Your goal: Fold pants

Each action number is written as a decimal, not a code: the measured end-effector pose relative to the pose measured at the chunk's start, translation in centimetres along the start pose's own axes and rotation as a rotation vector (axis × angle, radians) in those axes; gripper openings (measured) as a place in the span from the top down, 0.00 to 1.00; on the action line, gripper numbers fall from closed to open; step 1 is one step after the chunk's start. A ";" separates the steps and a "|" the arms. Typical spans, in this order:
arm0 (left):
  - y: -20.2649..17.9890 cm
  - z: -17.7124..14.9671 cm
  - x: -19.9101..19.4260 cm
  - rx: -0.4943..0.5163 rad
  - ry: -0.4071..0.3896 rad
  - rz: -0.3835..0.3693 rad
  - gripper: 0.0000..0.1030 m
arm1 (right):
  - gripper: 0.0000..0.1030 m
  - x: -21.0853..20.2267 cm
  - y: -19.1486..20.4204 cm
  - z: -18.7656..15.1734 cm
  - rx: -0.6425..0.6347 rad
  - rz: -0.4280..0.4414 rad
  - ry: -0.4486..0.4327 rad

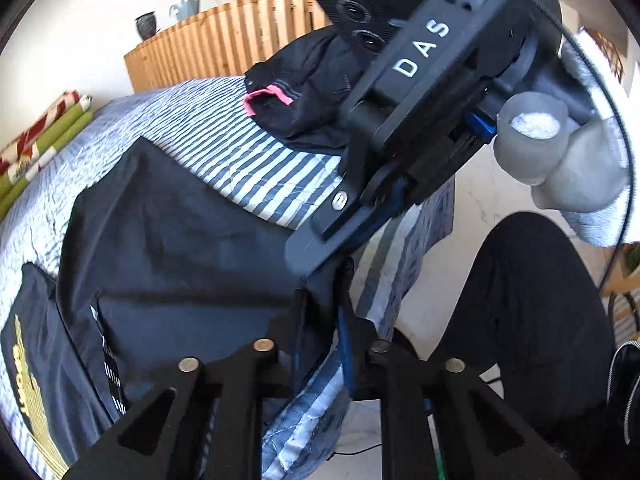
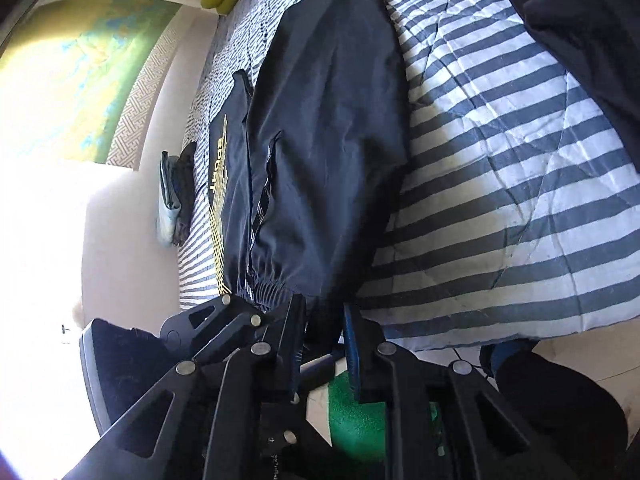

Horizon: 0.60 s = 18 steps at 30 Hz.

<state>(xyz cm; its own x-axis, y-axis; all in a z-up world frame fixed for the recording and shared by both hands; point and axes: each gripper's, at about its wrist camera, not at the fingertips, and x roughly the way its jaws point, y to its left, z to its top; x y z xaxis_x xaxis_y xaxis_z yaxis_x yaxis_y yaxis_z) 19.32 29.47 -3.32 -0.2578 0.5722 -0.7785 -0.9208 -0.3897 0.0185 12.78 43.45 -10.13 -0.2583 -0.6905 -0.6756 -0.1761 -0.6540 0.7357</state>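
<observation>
Black track pants (image 1: 180, 240) with a yellow SPORT print (image 2: 218, 176) lie flat along the striped bed cover (image 2: 500, 152), their gathered waistband (image 2: 268, 280) at the bed's near edge. My left gripper (image 1: 322, 320) is shut on dark cloth at that edge. In the left wrist view my right gripper (image 1: 308, 252) comes down from the upper right, its tip on the same edge just above my left fingers. In its own view the right gripper (image 2: 324, 324) pinches the pants' cloth beside the waistband. Part of the left gripper's black frame (image 2: 216, 316) shows close to its left.
A second dark garment with a pink loop (image 1: 304, 92) lies crumpled further back on the bed. Green and red pillows (image 1: 44, 132) sit at the far end, a wooden slatted panel (image 1: 224, 40) behind. Folded clothes (image 2: 176, 200) rest at the bed's side. A person's black-clad leg (image 1: 532, 320) stands beside the bed.
</observation>
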 end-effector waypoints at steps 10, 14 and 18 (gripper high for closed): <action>1.4 -1.0 -3.8 -0.117 -0.076 -0.067 0.91 | 0.59 -1.2 -1.7 13.8 0.045 -0.116 -0.243; 2.7 -2.2 -6.3 -0.176 -0.091 -0.076 0.92 | 0.58 0.7 -1.9 20.3 0.074 -0.173 -0.295; 3.5 -3.4 -8.1 -0.200 -0.100 -0.074 0.92 | 0.58 2.6 -2.3 24.2 0.113 -0.181 -0.306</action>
<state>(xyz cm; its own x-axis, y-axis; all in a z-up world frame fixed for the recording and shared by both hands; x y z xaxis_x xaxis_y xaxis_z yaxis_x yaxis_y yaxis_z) 19.18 21.06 0.90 -0.2288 0.6696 -0.7066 -0.8643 -0.4737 -0.1690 -10.45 50.58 -12.42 -0.4824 -0.4308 -0.7626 -0.3447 -0.7070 0.6175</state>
